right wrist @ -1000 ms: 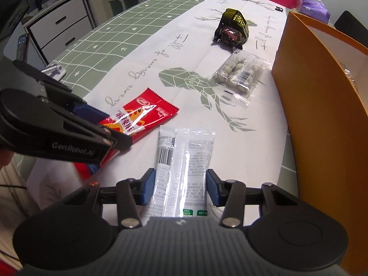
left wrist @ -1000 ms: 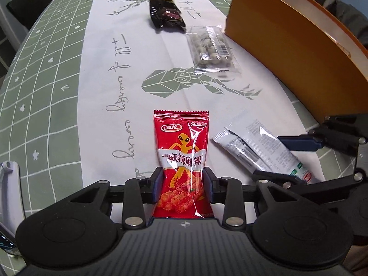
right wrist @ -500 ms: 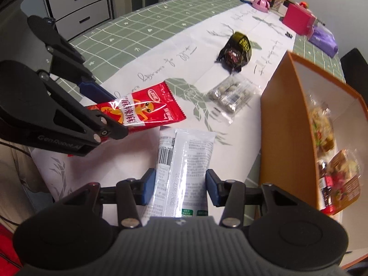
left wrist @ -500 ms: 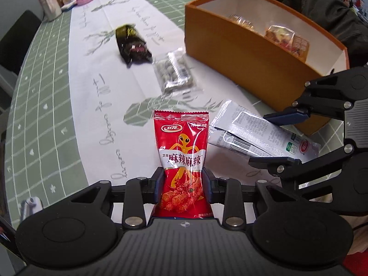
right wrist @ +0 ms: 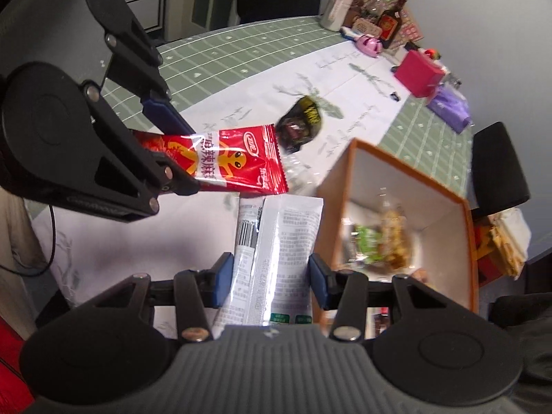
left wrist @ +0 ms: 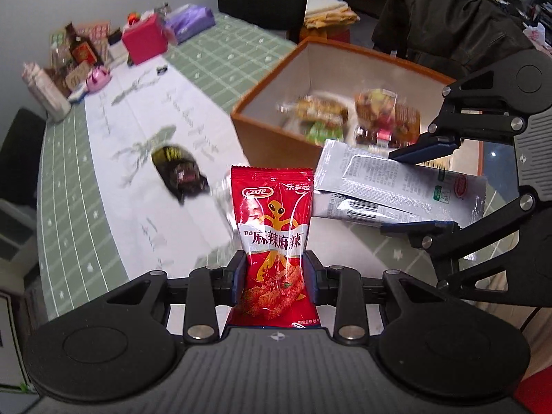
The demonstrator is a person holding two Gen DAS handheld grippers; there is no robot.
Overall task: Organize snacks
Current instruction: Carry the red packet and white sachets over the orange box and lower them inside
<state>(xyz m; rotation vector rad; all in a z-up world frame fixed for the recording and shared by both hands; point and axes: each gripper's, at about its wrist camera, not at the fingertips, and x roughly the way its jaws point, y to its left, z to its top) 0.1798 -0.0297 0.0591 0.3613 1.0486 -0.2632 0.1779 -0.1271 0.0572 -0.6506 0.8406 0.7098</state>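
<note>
Dark packet: I see the dark packet lying on the white runner at the left, well apart from both tools. I count it as not yet put away.
Clear packet: I think a clear packet lies just right of the dark one, but it is blurred and mostly hidden behind the red one, so I cannot be sure of it.
Left gripper: My left gripper is clenched on the red snack packet, pads pressing its lower half, and the packet stands upright above the table.
Right gripper: My right gripper is clamped on the white snack packet, which sticks out forward between the pads, clear of the table.
Orange box: The orange box sits to the right of the runner and already holds several wrapped snacks. They are too blurred to name.
Done: I judge the task partly done, with some snacks boxed and two more held in the air beside the box.
Left: I reckon both held packets must go over the rim and be let go, then the snacks remaining on the runner.
</note>
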